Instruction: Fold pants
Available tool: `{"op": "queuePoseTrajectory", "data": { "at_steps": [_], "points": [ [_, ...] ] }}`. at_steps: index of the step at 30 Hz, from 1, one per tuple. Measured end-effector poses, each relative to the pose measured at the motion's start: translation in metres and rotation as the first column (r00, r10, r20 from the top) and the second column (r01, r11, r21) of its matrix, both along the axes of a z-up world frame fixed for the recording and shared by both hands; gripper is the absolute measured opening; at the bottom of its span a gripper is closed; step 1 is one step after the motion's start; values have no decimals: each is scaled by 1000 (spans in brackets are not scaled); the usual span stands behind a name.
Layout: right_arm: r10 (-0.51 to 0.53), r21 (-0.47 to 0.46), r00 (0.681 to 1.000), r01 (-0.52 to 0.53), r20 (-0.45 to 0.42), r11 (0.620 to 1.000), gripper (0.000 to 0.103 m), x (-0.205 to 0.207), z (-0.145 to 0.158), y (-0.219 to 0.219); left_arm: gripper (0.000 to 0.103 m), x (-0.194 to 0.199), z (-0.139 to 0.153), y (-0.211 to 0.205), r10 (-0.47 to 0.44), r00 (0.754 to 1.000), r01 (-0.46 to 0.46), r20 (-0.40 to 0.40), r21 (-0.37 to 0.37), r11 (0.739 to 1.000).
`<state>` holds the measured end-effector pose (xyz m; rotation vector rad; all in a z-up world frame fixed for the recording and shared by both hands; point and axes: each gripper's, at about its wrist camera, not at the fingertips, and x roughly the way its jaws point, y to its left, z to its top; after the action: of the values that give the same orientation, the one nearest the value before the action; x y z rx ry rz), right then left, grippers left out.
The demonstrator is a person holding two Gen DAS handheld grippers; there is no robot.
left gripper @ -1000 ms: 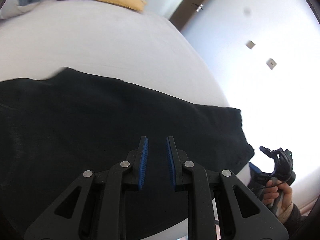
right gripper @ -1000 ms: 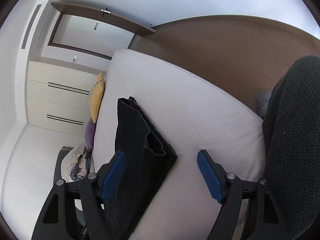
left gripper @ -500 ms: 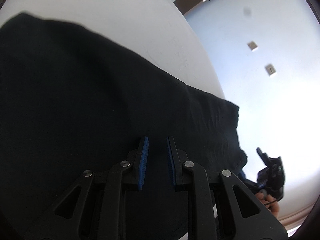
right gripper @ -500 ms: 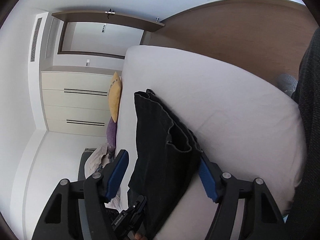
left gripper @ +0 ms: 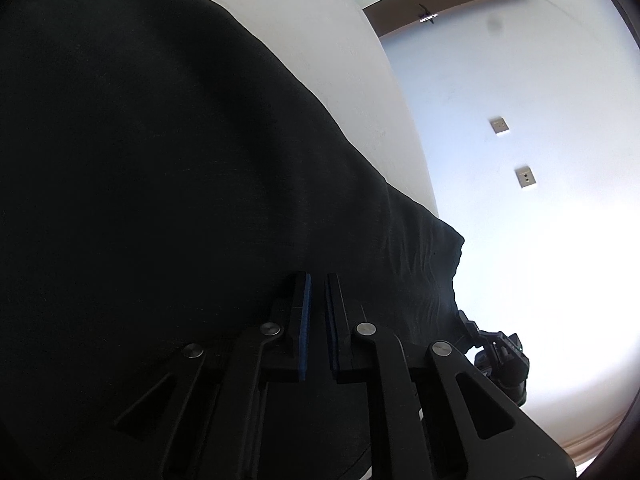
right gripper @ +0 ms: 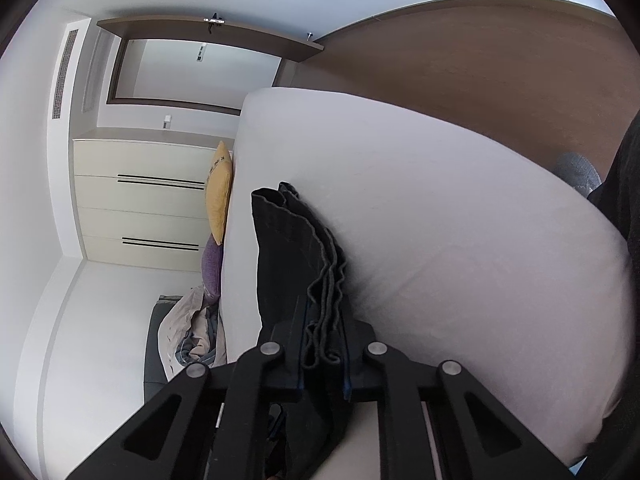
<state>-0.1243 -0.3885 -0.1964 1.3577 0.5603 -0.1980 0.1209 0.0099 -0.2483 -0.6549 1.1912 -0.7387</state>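
I have the right gripper point(right gripper: 322, 336) just closing onto the stacked hems of the pants point(right gripper: 288, 248) and the left gripper point(left gripper: 316, 320) all but shut at their near edge, its hold unclear, so next I lift both ends together and fold across the bed point(right gripper: 440, 220).

The black pants point(right gripper: 294, 248) lie folded in a long strip on the white bed point(right gripper: 440, 220), layered edges bunched together.

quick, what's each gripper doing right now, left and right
Left gripper: shut over the black pants; whether it pinches fabric cannot be told.
Right gripper: jaws have just closed on the pants' bunched end, holding it.
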Motion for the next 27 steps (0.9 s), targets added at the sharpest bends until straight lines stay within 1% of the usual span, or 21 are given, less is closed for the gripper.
{"op": "queuePoseTrajectory", "data": {
  "at_steps": [3,5,6,8,9,10,11,12,13,14,15,16,17,18,19,21,22,23,24,25,27],
  "points": [
    [13,-75,999,-16,-44,997,13,11,11,6,8,1,-1,-1,0,1000,0,-3,-4,1000],
    [50,-179,996,-63,-75,982,12,24,29,17,7,1,-2,-6,-1,1000,1,-4,-8,1000],
    [74,-231,994,-92,-86,968,12,29,39,24,7,2,-3,-7,-2,1000,2,-3,-8,1000],
    [162,-385,980,-194,-113,902,12,49,66,52,7,2,-3,-8,-2,1000,2,-4,-10,1000],
    [240,-464,962,-275,-133,842,12,65,79,78,7,2,-3,-7,-3,1000,2,-4,-12,1000],
    [308,-512,939,-343,-154,788,12,78,86,101,7,3,-3,-8,-2,1000,2,-3,-13,1000],
    [398,-566,896,-435,-196,700,12,94,92,133,7,3,-2,-8,-3,1000,3,0,-10,1000],
    [447,-604,864,-488,-231,631,12,102,93,158,7,3,0,-8,-3,1000,4,3,-9,1000],
    [503,-649,817,-548,-282,528,12,113,92,191,7,3,2,-7,-1,1000,1,5,-5,1000],
    [537,-679,777,-589,-328,438,12,120,88,218,7,2,5,-6,2,1000,-2,2,2,1000],
    [551,-696,753,-609,-359,381,12,124,85,234,7,2,8,-3,7,1000,-7,-1,4,1000],
    [560,-713,725,-631,-401,307,12,128,80,253,7,2,10,0,13,1000,-13,0,5,1000],
    [560,-721,711,-640,-425,265,12,130,75,263,10,1,14,4,28,1000,-28,4,15,999],
    [555,-726,700,-648,-449,230,12,133,71,272,17,2,17,8,37,999,-37,6,19,999],
    [556,-727,696,-650,-455,219,12,134,69,277,22,2,19,10,41,999,-41,6,12,999],
    [562,-726,690,-653,-456,213,12,136,68,280,67,3,27,17,59,998,-58,6,-44,997],
    [557,-731,692,-651,-460,205,12,137,67,282,76,4,31,18,64,998,-63,8,-76,995],
    [554,-734,692,-649,-463,197,12,138,67,284,90,5,36,17,67,998,-66,9,-86,994],
    [553,-734,692,-649,-463,197,12,136,64,282,97,6,40,16,69,998,-68,12,-90,994],
    [550,-735,695,-648,-463,200,12,136,63,280,97,8,44,14,71,997,-69,14,-97,993],
    [544,-746,697,-641,-467,181,12,135,64,281,97,13,45,8,52,999,-54,-15,-124,991]
  ]
}}
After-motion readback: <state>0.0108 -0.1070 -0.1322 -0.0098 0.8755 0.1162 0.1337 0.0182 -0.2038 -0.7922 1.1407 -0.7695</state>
